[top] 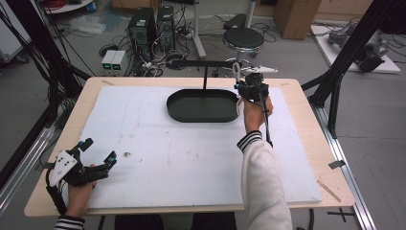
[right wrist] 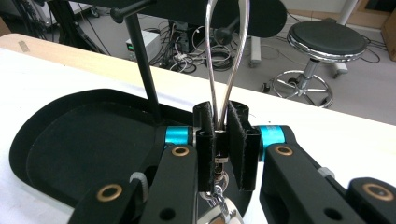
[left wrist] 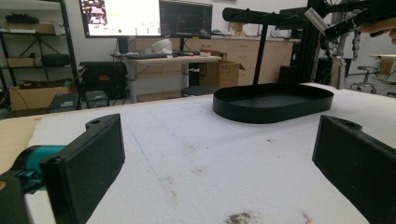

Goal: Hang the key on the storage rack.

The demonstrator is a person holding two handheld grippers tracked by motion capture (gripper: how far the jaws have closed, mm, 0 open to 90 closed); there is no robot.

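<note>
Nearest the lens, right gripper point(right wrist: 220, 151), jaws clenched on thin silver metal loop point(right wrist: 227, 51) rising upright between black pads, small metal clasp hanging just under the grip. Held at the far right end of shallow black oval tray point(top: 202, 106), close to slim black T-shaped stand point(top: 205, 72) standing in that tray's far rim. Left gripper point(top: 98, 149) resting at near left corner of white foam board point(top: 182, 158), jaws spread wide, released, grasping nothing, well apart from the tray.
</note>
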